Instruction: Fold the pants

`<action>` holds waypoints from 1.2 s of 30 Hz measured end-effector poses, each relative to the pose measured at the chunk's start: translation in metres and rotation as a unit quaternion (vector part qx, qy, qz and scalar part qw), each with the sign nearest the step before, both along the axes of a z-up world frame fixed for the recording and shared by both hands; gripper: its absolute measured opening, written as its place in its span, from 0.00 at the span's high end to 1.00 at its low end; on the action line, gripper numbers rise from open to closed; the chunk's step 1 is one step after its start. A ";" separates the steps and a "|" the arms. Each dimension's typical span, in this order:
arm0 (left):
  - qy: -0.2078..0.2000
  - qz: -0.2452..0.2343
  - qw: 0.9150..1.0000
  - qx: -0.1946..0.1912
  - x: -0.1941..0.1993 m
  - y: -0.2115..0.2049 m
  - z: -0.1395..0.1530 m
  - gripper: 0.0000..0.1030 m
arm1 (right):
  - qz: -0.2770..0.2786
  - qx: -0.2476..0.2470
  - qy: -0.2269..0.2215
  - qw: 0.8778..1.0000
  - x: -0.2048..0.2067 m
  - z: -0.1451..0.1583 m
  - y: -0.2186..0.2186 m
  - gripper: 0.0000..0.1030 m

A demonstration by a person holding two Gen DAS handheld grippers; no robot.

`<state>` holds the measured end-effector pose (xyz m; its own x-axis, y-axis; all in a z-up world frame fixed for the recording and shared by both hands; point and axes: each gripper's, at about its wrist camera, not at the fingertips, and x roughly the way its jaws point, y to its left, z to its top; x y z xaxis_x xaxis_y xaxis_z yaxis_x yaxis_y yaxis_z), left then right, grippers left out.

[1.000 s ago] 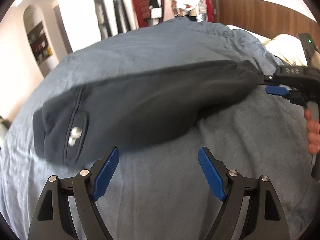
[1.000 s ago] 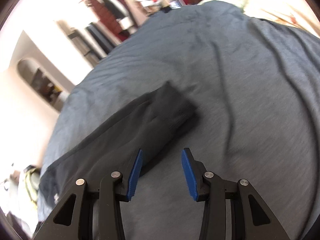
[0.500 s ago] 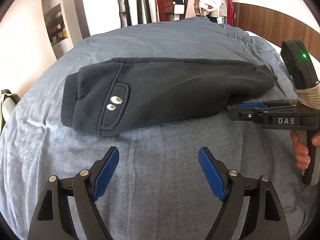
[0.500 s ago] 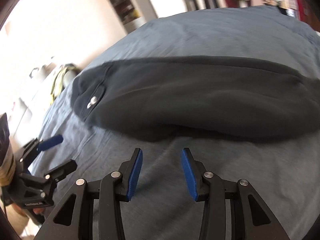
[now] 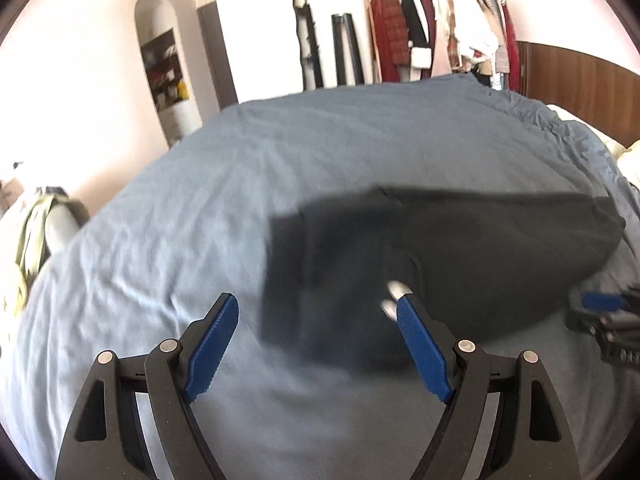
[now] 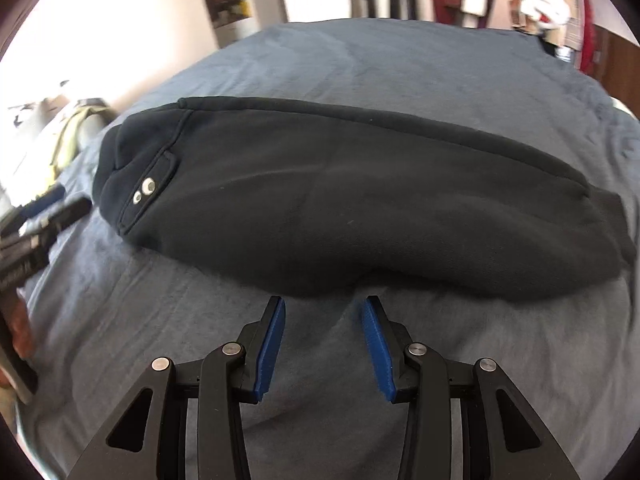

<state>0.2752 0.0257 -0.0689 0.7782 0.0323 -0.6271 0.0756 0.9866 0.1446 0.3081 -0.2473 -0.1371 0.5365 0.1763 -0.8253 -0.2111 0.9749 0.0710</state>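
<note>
Bed (image 6: pixel 400 80) unchanged; left claw (image 5: pixel 316 344) has swung toward pants (image 6: pixel 320 208).

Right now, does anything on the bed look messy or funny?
Not really. The dark pants lie folded in one long, tidy strip on the blue bedcover. The only funny bit is two shiny snaps on the pocket flap, which look like little eyes. Neither gripper holds anything.

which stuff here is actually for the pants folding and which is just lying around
For the job:
- dark charcoal fleece pants, folded lengthwise
- blue-grey bed cover under them
- left gripper, open, empty
- right gripper, open, empty

Just lying about:
- rail of hanging clothes
- olive-green garment beside the bed
- arched wall shelf
</note>
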 end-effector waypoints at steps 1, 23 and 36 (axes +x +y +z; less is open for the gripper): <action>-0.005 -0.004 1.000 -0.005 0.008 0.007 0.004 0.20 | -0.026 -0.013 -0.001 1.000 -0.004 0.002 0.005 0.60; 0.084 -0.047 0.990 -0.108 0.124 0.041 -0.003 0.71 | -0.120 0.000 -0.048 0.992 0.009 0.033 0.084 0.59; 0.105 -0.007 0.993 -0.049 0.136 0.039 -0.028 0.53 | -0.135 -0.032 -0.059 0.989 0.026 0.040 0.082 0.59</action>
